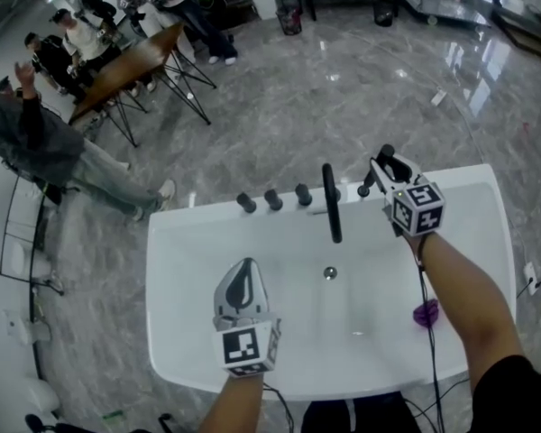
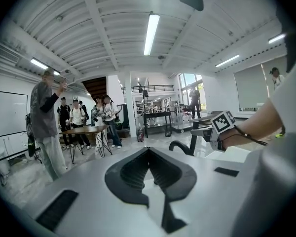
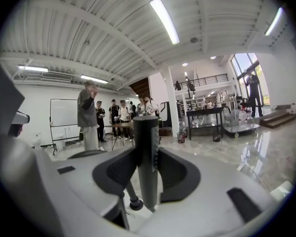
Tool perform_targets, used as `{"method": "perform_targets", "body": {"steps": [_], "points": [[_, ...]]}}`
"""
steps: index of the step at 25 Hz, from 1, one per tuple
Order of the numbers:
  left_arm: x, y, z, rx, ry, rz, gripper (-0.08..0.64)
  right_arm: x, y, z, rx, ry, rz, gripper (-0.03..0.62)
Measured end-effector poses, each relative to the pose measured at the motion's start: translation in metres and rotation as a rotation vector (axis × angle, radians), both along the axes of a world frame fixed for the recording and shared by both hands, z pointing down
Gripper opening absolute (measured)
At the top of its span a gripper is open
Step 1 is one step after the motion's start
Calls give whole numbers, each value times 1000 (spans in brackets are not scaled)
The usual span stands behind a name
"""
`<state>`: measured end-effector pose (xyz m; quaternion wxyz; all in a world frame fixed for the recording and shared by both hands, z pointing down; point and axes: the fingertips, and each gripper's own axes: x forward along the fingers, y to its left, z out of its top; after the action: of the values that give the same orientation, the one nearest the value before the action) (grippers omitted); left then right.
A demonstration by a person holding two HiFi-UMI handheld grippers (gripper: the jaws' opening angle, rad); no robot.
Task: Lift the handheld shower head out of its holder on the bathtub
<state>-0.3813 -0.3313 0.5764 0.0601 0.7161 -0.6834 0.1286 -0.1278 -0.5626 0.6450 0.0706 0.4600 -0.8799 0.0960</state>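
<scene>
Firmly, the shower head (image 3: 146, 132) was gripped by the right claw (image 3: 146, 151), whose jaws were kept partly apart by its dark upright handle, with the pads pressed on either side. Just below the claw, the handle's lower end was seen beside a thin dark stem with a round fitting (image 3: 133, 204); whether the end was fully clear of that fitting could not be told. Beneath the claw, the white bathtub (image 1: 207, 269) was spread out. Just to the claw's left, a black spout (image 1: 331, 204) was mounted on the rim, and further left three black knobs (image 1: 273, 199) were lined up. Nearer the person and well to the left, the left claw (image 2: 148, 151) was held over the basin, its jaws brought together at the tips with nothing between them. Far beyond both claws, onlookers (image 1: 81, 39) were gathered round a wooden table (image 1: 131, 61) on the marble floor (image 1: 343, 88).
</scene>
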Motion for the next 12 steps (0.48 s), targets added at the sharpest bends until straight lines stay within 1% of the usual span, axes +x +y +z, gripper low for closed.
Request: {"method": "perform_targets", "body": {"steps": [6,8,12], "points": [[7,0,-44,69,-9,39,9,14,19,-50,30,-9,2,144],[6,2,-55,89,-10,40,9,18,27,-66,45,-4,-5,144],[5,7,-71,100,3,30,9,25,40,-98,64,3,-13,144]]}}
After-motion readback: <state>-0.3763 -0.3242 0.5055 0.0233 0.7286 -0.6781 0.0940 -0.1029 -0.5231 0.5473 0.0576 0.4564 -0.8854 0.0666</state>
